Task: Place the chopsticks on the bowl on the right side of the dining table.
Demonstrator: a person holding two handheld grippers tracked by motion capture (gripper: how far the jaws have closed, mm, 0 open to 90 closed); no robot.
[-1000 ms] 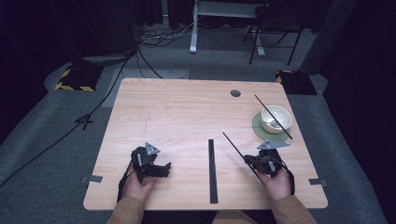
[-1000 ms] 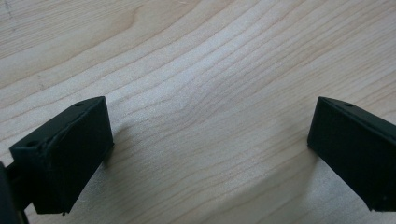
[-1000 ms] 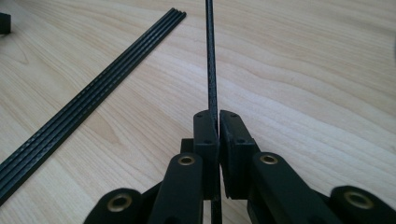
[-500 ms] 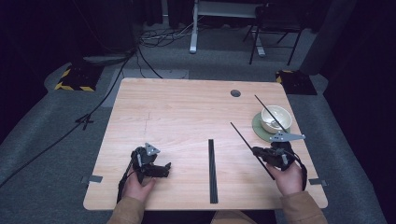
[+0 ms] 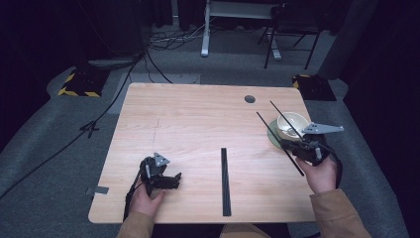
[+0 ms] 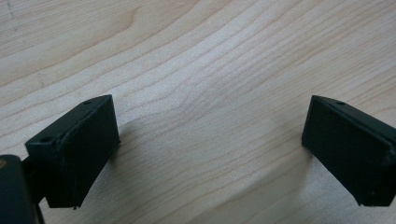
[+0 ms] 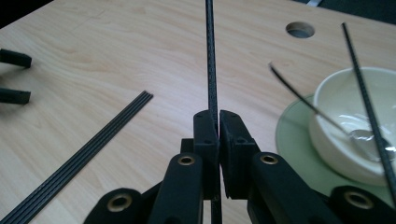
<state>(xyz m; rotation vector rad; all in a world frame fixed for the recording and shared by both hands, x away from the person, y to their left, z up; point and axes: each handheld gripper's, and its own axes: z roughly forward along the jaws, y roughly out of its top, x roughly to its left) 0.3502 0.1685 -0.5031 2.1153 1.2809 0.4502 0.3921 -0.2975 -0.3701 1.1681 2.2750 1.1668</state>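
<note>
Dark grey carpet and trailing cables surrounded a pale wooden bench (image 5: 198, 129) lit from above. At its right edge the right hand-held gripper (image 7: 218, 128) was clamped on a thin black rod (image 7: 210, 56), its jaws pressed together around the shaft partway along, with one length running forward over the wood and the rest trailing back toward the person. The likely step was carrying this rod to the dish, so a good move would keep the clamp firm and the wrist steady, since so long and light a rod could pivot in a narrow pinch, and its far tip should clear the rim before being lowered.

Just beside that gripper stood a white ceramic bowl (image 7: 359, 135) on a pale green round saucer (image 7: 294, 140). A second thin black rod (image 7: 364, 88) leaned across the bowl with its lower end inside, and a slimmer dark stick (image 7: 303, 95) also slanted into it; something shiny lay at the bottom, too unclear to name.

Nearer the middle lay a flat bundle of black rods (image 5: 224, 181). The left hand-held gripper (image 6: 210, 140) rested low over bare wood, jaws wide apart and empty.
</note>
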